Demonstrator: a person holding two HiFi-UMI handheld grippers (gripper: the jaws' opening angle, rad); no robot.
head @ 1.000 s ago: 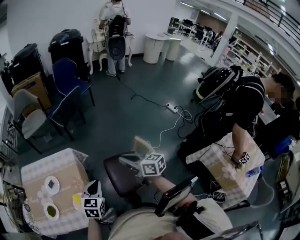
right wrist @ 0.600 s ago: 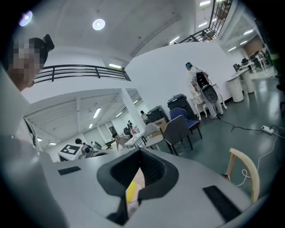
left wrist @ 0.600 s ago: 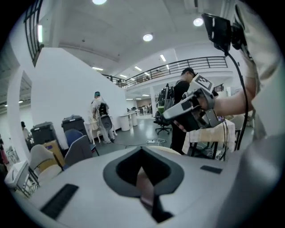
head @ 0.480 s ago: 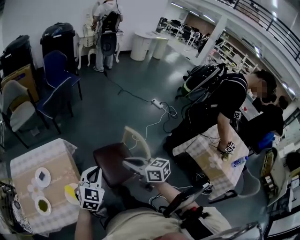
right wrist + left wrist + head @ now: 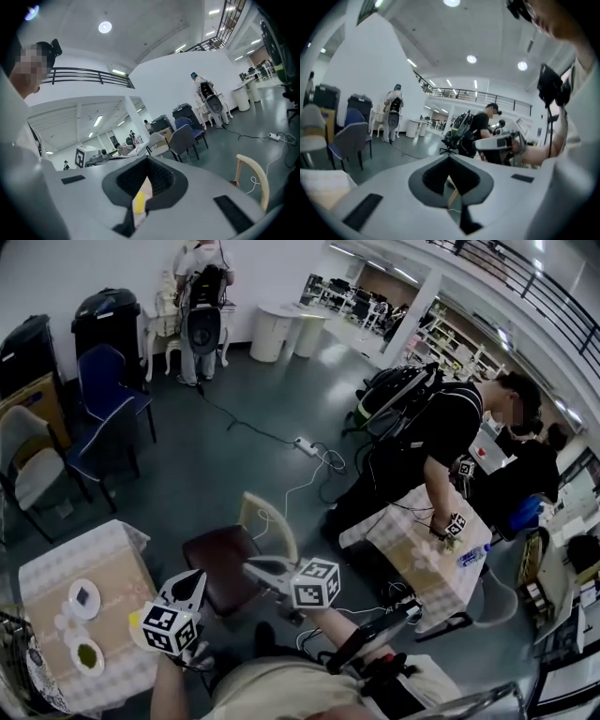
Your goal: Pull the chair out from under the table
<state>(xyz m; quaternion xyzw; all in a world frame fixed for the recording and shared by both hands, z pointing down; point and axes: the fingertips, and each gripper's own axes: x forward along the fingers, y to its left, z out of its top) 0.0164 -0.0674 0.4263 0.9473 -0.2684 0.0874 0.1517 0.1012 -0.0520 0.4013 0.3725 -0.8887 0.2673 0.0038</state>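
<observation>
Right gripper: my right gripper (image 5: 256,568) has its jaws pressed together with nothing between them. It hangs above the near right edge of the seat, and I can't tell whether it touches.
Left gripper: my left gripper (image 5: 191,583) also looks closed and empty. Only a thin slit shows between its jaws. It sits in the gap between seat and table, tips raised.
Chair position: the chair (image 5: 221,564) stands just right of the table (image 5: 114,557), with a strip of dark floor between them. No part of the seat is under the tabletop.
Chair look: dark brown padded seat and a pale wooden backrest (image 5: 273,522), a curved open hoop. The backrest is on the side away from the table, and the chair stands upright on its legs.
Table: checked cloth with two small plates (image 5: 82,597) near its front edge.
Done: I judge the pull-out complete, since the whole seat is exposed.
Left: nothing much, as I see it, beyond drawing both grippers back. Neither one has hold of the chair.
</observation>
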